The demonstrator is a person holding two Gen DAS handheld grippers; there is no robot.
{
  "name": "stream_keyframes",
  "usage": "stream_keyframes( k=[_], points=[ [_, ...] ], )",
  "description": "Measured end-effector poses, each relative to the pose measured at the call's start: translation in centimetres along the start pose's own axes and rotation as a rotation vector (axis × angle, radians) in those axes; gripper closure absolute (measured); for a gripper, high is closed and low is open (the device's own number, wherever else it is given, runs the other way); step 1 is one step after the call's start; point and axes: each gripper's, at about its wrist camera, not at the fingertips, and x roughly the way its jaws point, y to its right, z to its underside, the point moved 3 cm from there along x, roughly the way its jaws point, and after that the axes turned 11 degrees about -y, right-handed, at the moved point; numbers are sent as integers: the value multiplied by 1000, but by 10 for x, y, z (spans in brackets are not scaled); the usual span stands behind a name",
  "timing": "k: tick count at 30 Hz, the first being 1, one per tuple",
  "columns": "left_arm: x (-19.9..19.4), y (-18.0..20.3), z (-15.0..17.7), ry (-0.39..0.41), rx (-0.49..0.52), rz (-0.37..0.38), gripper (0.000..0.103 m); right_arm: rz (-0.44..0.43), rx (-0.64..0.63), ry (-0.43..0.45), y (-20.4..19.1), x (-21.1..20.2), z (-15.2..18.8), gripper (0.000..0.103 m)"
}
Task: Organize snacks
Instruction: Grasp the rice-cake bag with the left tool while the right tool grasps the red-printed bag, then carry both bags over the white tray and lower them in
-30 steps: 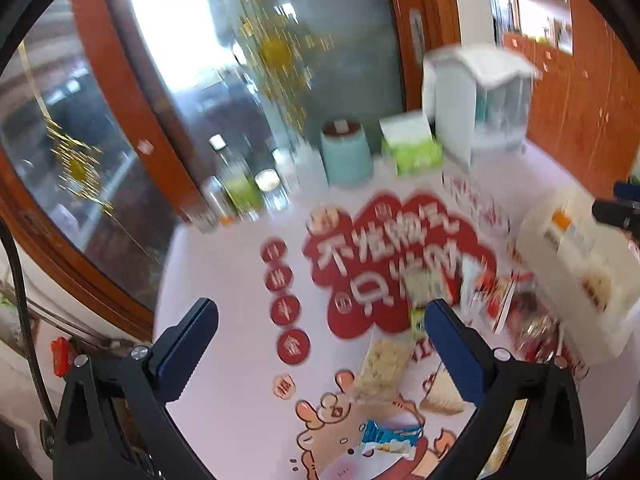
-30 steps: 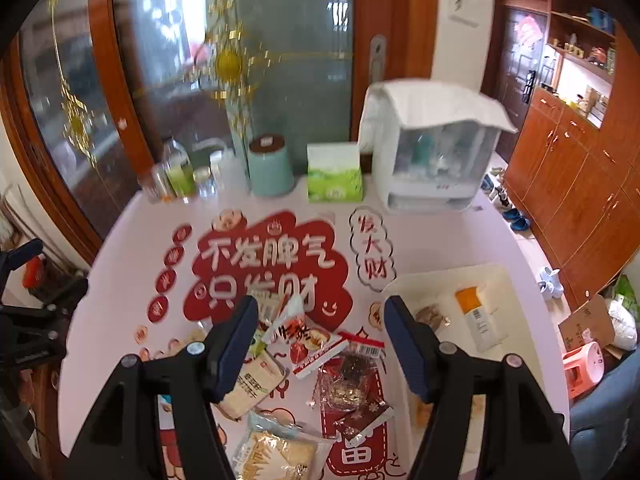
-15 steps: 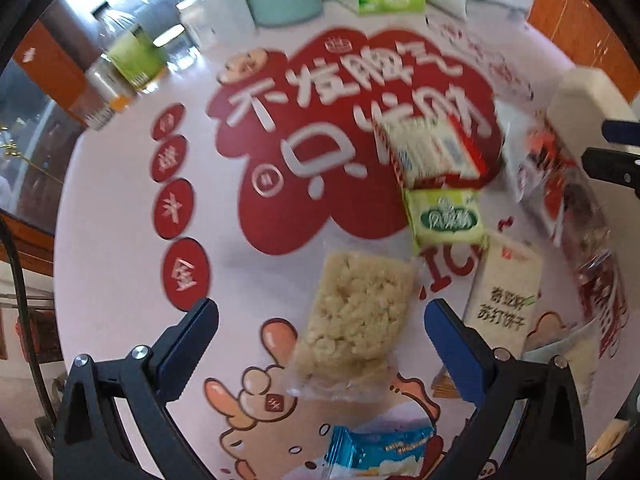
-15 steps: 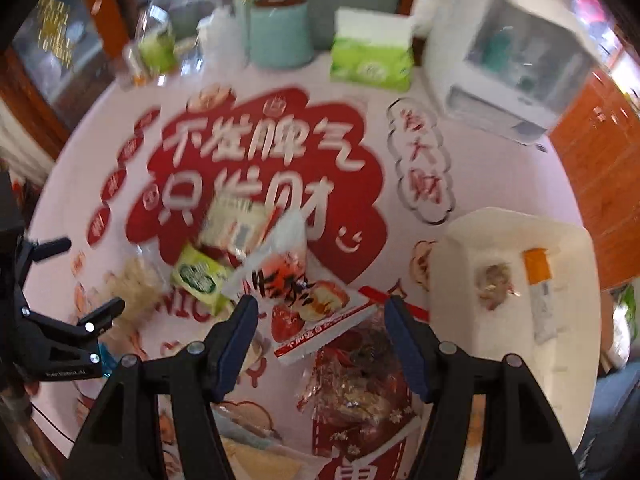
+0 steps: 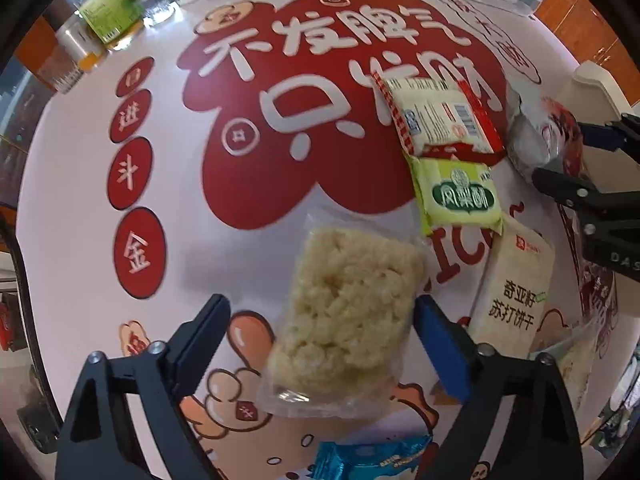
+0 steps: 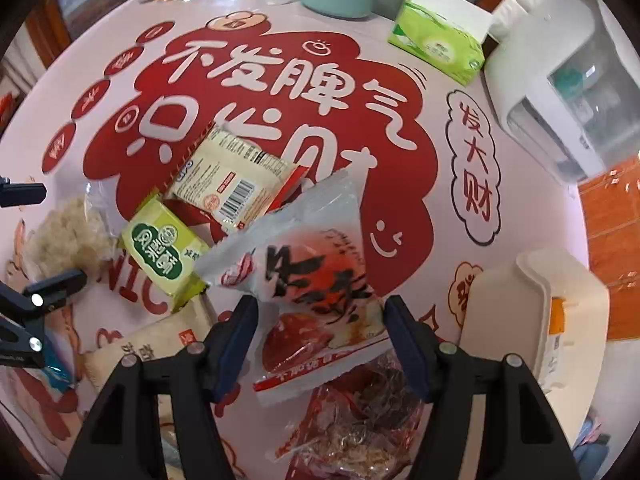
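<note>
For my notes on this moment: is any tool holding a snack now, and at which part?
Nothing is held yet. The left tool is closing around the rice cracker pack, pads not pressing. The right tool straddles the white and red packet, pads apart.

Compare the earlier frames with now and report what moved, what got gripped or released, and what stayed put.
Both grippers came down toward the table. The left gripper now straddles the rice cake pack, jaws closing, left pad not yet touching. The right gripper straddles the red-and-white snack bag, not visibly pressing. Nothing released. The snacks and white bin stayed put.
</note>
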Motion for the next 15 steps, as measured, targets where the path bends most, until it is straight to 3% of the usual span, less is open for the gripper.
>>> stream_keyframes(
  k=[1, 3, 4, 5, 9, 12, 15],
  points=[
    [2, 2, 1, -5, 7, 2, 19, 5, -11, 3, -2, 2, 1, 40],
    [5, 4, 3, -16, 10, 5, 40, 13, -17, 11, -5, 3, 3, 44],
    [4, 6, 3, 0, 12, -12, 45, 19, -19, 17, -7, 3, 4, 46],
    [3, 7, 4, 6, 13, -17, 47, 14, -19, 20, -7, 3, 5, 55],
    [-3, 10, 6, 17, -5, -32, 47, -1, 21, 32, -6, -1, 10, 61],
    [-24, 14, 13, 67, -9, -48, 48, -28, 64, 64, -2, -18, 18, 63],
    [-59, 19, 24, 140, -16, -44, 48, -75, 107, 149, 1, -53, 33, 63]
  ],
)
